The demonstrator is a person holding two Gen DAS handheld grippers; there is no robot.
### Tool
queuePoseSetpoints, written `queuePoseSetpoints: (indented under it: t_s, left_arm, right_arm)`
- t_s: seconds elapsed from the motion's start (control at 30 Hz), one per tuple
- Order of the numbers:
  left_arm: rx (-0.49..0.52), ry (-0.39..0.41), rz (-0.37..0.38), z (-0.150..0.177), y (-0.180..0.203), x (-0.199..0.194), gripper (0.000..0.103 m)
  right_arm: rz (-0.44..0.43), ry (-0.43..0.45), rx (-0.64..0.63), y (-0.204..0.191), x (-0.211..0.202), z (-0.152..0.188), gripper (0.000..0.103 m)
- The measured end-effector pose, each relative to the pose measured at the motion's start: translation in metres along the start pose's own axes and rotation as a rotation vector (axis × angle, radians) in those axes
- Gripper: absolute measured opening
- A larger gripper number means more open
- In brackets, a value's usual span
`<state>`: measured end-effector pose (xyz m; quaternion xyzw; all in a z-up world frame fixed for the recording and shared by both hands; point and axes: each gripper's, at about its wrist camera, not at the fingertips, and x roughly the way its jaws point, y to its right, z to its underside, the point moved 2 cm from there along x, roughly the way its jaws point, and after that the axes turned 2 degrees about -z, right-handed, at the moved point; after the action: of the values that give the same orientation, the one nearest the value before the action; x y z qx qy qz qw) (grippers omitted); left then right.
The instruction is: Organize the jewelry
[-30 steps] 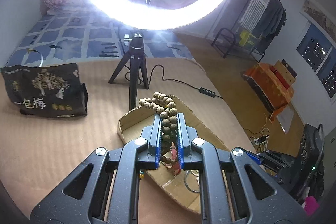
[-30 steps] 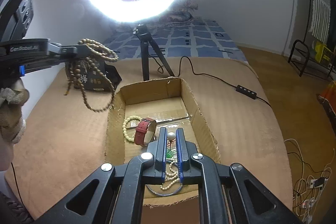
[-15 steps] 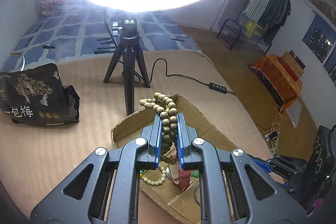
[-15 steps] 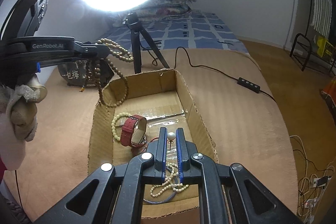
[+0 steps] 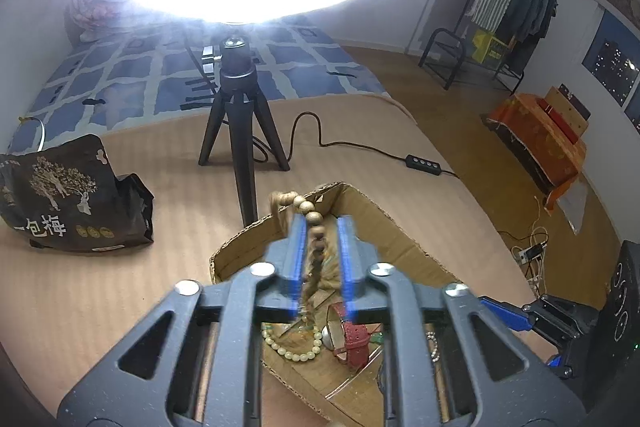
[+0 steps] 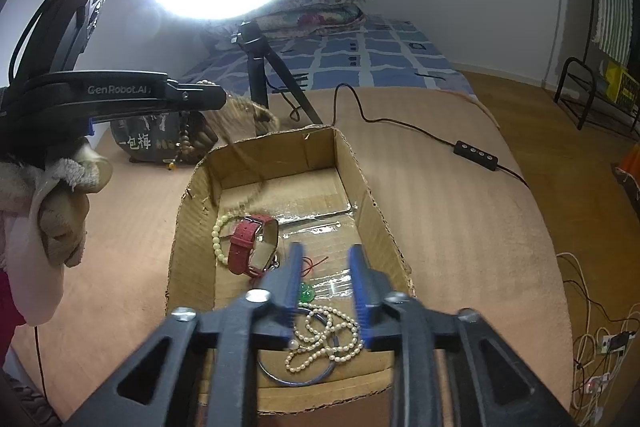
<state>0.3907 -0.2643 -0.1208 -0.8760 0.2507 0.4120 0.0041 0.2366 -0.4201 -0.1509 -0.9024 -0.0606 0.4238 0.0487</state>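
An open cardboard box [image 6: 372, 203] sits on the tan mat; it also shows in the left wrist view [image 5: 384, 223]. Inside lie a red-strap watch [image 6: 248, 245], a pale bead bracelet [image 6: 218, 239], a pearl necklace [image 6: 324, 341] on a blue ring, and a green bead [image 6: 306, 294]. My left gripper [image 5: 320, 227] is above the box's far left corner, jaws parted, with the brown wooden bead string [image 5: 314, 227] blurred and sliding down between them. My right gripper [image 6: 325, 253] is open and empty over the box's near end.
A ring light on a black tripod [image 5: 240, 115] stands just behind the box. A dark snack bag [image 5: 68, 203] lies on the mat to the left. A cable with an inline switch [image 6: 476, 149] runs across the mat to the right.
Both grippers have opened. The wooden bead string, held tight before, now slips down from the left jaws toward the box. The right gripper let go of the pearl piece and drew back slightly.
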Motion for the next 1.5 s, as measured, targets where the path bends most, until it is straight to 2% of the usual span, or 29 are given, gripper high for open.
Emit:
queuePoseSetpoints:
  t_s: [0.03, 0.07, 0.1, 0.17, 0.3, 0.57, 0.83, 1.13, 1.5]
  left_arm:
    - [-0.001, 0.004, -0.003, 0.000, 0.000, -0.001, 0.043]
    - [-0.001, 0.014, -0.007, 0.000, -0.001, -0.003, 0.047]
    - [0.000, 0.021, -0.012, 0.000, -0.002, -0.004, 0.047]
    - [0.001, 0.019, -0.019, 0.000, -0.003, -0.005, 0.047]
    - [-0.002, 0.018, -0.026, 0.003, -0.006, -0.006, 0.047]
    - [-0.003, 0.029, -0.040, 0.010, -0.009, -0.023, 0.047]
    - [0.005, 0.054, -0.046, 0.018, -0.001, -0.054, 0.047]
    - [0.051, 0.119, -0.062, 0.023, 0.023, -0.103, 0.047]
    - [0.101, 0.203, -0.077, 0.048, 0.048, -0.175, 0.047]
  right_arm:
    - [-0.004, -0.002, -0.004, -0.001, 0.000, 0.000, 0.031]
    - [-0.004, -0.002, -0.008, -0.003, 0.000, 0.001, 0.039]
    - [0.001, 0.000, -0.012, -0.004, 0.000, 0.001, 0.053]
    - [0.013, 0.014, -0.021, -0.007, -0.001, 0.002, 0.073]
    - [0.028, 0.009, -0.027, -0.009, 0.000, 0.002, 0.085]
    - [0.042, 0.015, -0.011, -0.007, -0.006, 0.003, 0.085]
    - [0.057, 0.042, -0.014, -0.011, -0.033, 0.004, 0.085]
    - [0.076, 0.092, -0.009, -0.015, -0.075, 0.003, 0.085]
    - [0.099, 0.153, 0.012, -0.025, -0.124, 0.012, 0.085]
